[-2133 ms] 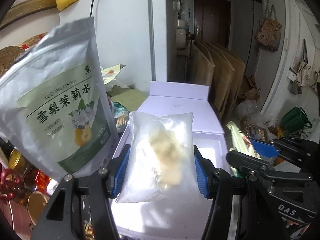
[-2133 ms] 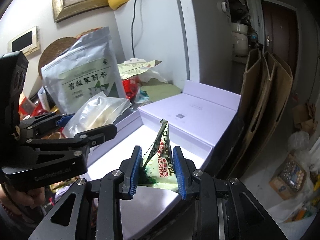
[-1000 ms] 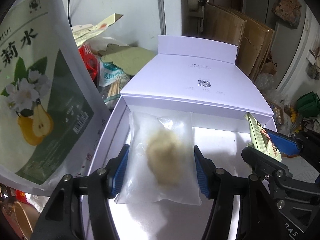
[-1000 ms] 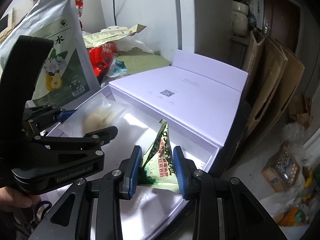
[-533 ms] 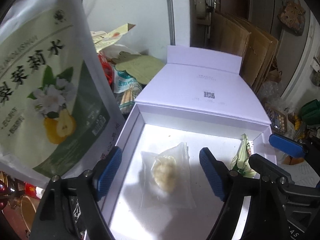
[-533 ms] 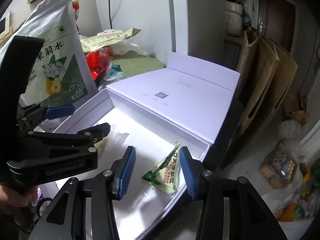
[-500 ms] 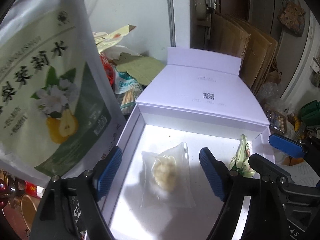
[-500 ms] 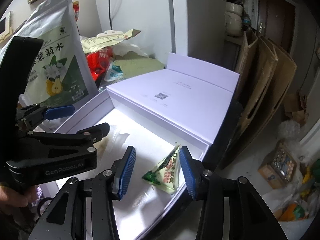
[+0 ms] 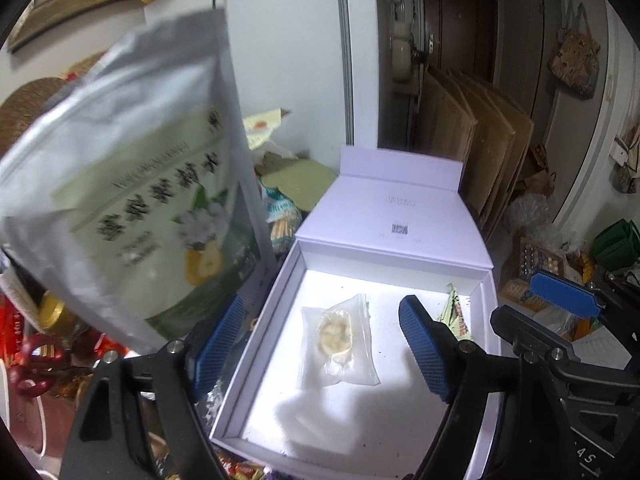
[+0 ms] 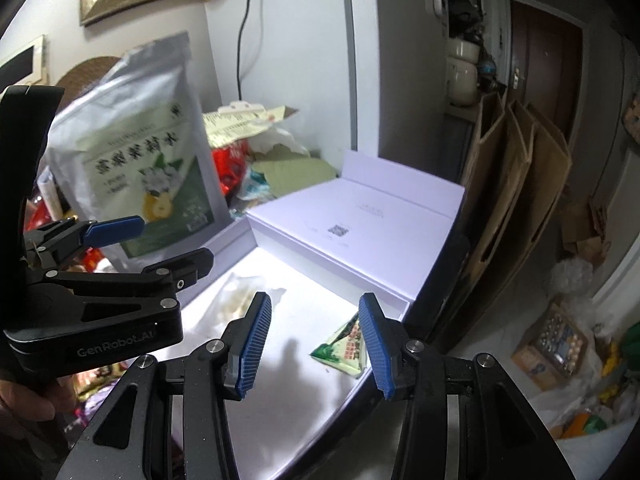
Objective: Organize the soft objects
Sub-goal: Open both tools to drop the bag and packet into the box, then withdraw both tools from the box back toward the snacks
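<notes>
Left wrist shows my left gripper (image 9: 320, 344) jaws spread wide above the bag (image 9: 338, 342) lying lengthwise in the box (image 9: 256, 344), right gripper (image 10: 314, 346) equally empty-handed, packet (image 10: 344, 350) nearest its right jaw.

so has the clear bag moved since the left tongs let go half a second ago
No. The clear bag lies in the same spot on the white box floor, left of the green packet; only the camera pulled back.

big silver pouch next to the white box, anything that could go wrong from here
The big silver pouch stands tilted right beside the white box; the open left hand-held gripper is close to it and might tip it onto the clear bag. The green triangular packet lies near the right wall, so it might get nudged.
</notes>
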`<move>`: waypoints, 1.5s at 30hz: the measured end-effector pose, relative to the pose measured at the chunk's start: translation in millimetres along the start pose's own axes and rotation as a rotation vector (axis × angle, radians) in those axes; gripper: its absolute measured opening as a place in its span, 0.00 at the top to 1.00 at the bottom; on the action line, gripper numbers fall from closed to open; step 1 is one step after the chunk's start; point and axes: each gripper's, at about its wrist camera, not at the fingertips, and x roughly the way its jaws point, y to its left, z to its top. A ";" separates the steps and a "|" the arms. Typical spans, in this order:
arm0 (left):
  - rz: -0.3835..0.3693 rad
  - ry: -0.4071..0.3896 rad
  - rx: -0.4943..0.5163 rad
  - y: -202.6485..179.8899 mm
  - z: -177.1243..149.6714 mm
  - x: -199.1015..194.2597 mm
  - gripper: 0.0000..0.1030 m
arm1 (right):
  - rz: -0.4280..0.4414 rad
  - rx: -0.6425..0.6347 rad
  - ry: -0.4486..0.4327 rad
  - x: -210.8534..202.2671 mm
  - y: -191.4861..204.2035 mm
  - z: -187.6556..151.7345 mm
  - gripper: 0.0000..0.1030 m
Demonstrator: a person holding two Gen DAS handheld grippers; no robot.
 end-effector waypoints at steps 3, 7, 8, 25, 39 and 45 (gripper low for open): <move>0.000 -0.032 -0.008 2.1 -0.8 -21.3 0.22 | -0.002 -0.002 -0.025 -16.6 4.9 -1.7 0.56; 0.002 -0.076 -0.005 3.2 -5.4 -48.8 0.22 | -0.006 -0.004 -0.063 -40.7 11.4 -3.0 0.56; 0.002 -0.088 -0.004 3.5 -6.8 -55.6 0.22 | -0.006 -0.007 -0.074 -47.5 13.4 -3.8 0.56; 0.004 -0.191 -0.010 19.4 -56.8 -158.5 0.22 | 0.005 -0.045 -0.198 -135.2 59.4 -33.9 0.56; 0.033 -0.208 -0.038 35.3 -112.7 -214.0 0.22 | 0.047 -0.083 -0.250 -189.0 94.1 -74.7 0.34; 0.046 -0.204 -0.056 41.4 -132.5 -227.6 0.22 | 0.075 -0.099 -0.251 -201.3 105.2 -91.3 0.33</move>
